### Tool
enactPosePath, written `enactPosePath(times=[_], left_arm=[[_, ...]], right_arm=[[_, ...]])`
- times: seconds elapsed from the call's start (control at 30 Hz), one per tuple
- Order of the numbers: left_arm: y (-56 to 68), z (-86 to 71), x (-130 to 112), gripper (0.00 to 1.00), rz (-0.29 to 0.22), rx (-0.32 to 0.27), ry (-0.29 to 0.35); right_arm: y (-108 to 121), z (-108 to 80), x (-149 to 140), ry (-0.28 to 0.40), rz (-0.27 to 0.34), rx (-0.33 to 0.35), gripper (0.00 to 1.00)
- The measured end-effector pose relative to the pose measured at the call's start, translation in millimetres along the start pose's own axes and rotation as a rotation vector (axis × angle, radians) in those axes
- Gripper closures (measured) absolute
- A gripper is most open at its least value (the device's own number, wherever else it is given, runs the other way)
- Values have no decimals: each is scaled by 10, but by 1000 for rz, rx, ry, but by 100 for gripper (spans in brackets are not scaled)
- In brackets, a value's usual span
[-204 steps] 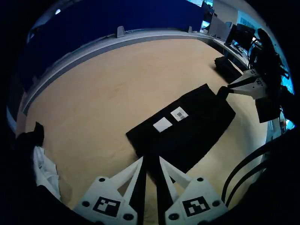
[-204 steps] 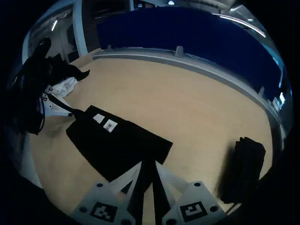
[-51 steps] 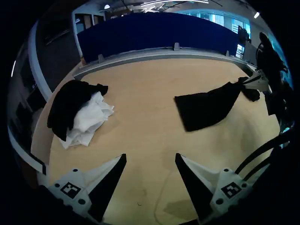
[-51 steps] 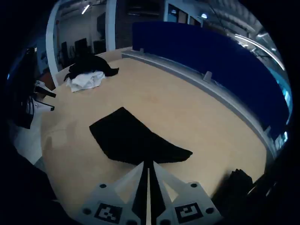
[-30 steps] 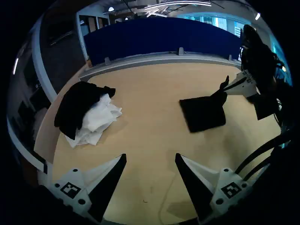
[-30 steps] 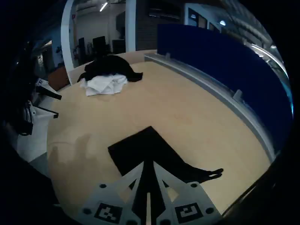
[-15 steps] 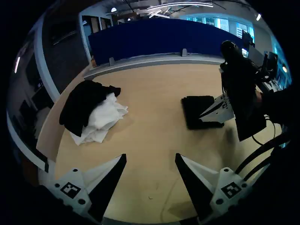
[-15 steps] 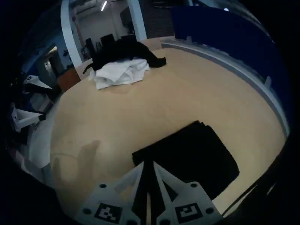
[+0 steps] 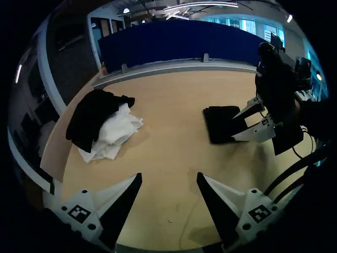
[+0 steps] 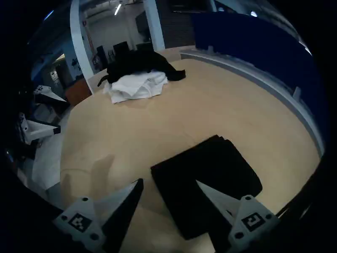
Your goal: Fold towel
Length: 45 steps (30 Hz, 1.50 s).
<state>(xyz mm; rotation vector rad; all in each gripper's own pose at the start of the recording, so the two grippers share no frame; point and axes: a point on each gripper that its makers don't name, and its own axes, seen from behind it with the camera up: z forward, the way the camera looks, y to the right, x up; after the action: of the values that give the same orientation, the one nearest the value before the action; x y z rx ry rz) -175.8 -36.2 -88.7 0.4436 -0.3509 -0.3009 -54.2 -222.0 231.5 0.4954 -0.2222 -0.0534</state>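
Open tabletop (image 9: 168, 126) btwn clothes pile (image 9: 105, 124) & folded towel (image 9: 219, 122), divider (image 9: 177, 42) behind

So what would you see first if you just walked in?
The folded black towel lying flat on the pale wooden table, with the open right hand-held gripper poised at its edge. Then the heap of black and white cloths at the table's far end.

black towel (image 9: 219, 120) right edge hidden behind right gripper (image 9: 234, 128), white cloths (image 9: 113, 134) partly buried under black garment (image 9: 90, 116), their count too small to tell
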Motion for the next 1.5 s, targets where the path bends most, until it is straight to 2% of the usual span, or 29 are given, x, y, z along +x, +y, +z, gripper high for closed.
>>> enactPosePath(times=[0.1, 0.27, 0.47, 0.8, 1.0, 1.5], left_arm=[[1, 2, 3, 3, 0, -1, 0], [18, -5, 18, 3, 5, 0, 2], [61, 1, 19, 3, 11, -4, 3], [72, 8, 3, 3, 15, -2, 2], [50, -4, 7, 3, 13, 1, 1], [22, 13, 1, 3, 13, 4, 1]], right_arm=[[69, -96, -63, 3, 2, -37, 0], [206, -274, -228, 2, 23, -109, 0], [311, -441, -502, -26, 65, -160, 0], [313, -422, -721, -55, 97, -174, 0], [313, -375, -793, -67, 111, -177, 13], [364, -339, -901, -73, 152, -210, 66]])
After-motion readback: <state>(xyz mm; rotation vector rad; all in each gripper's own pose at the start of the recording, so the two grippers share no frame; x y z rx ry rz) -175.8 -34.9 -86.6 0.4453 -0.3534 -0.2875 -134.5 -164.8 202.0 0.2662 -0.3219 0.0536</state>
